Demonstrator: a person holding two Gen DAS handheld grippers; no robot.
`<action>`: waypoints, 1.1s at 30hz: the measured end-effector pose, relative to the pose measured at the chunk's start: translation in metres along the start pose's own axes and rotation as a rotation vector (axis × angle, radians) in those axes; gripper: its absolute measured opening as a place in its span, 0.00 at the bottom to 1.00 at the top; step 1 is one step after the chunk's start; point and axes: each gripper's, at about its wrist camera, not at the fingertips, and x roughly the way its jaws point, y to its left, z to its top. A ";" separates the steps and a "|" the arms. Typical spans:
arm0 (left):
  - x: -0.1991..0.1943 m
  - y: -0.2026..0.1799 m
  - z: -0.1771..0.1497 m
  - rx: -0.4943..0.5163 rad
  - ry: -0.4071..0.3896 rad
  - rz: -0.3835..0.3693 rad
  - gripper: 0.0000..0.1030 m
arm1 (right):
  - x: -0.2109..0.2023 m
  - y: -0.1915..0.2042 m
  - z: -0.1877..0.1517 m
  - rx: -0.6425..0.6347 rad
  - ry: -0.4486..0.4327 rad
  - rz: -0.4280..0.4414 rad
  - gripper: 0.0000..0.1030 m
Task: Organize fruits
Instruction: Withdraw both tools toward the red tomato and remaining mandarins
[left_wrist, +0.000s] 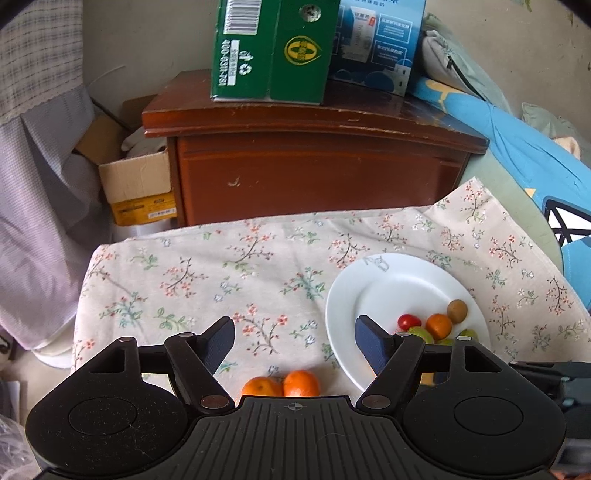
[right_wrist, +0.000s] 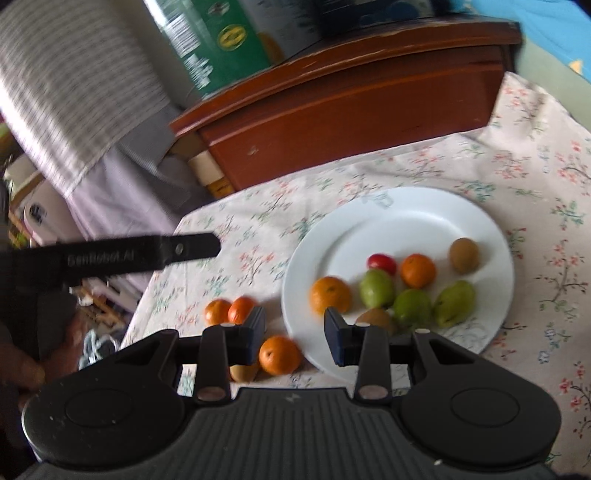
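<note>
A white plate on the floral cloth holds two oranges, a red tomato, two kiwis and three green fruits. My right gripper hovers over the plate's near left rim, open, nothing pressed between its pads. Below it on the cloth lie an orange and a kiwi. Two more oranges sit further left. My left gripper stands open and empty above those two oranges, left of the plate.
A dark wooden nightstand stands behind the table, with a green carton and a blue box on top. A cardboard box sits to its left, blue bedding to the right. A hand shows at lower left.
</note>
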 end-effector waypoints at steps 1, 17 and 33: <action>0.000 0.001 -0.001 -0.001 0.004 0.004 0.70 | 0.003 0.005 -0.003 -0.032 0.008 -0.005 0.36; -0.006 0.020 -0.010 -0.044 0.037 0.019 0.70 | 0.028 0.031 -0.026 -0.250 0.047 -0.056 0.36; -0.003 0.031 -0.018 -0.066 0.081 0.020 0.70 | 0.036 0.047 -0.037 -0.388 0.058 -0.088 0.26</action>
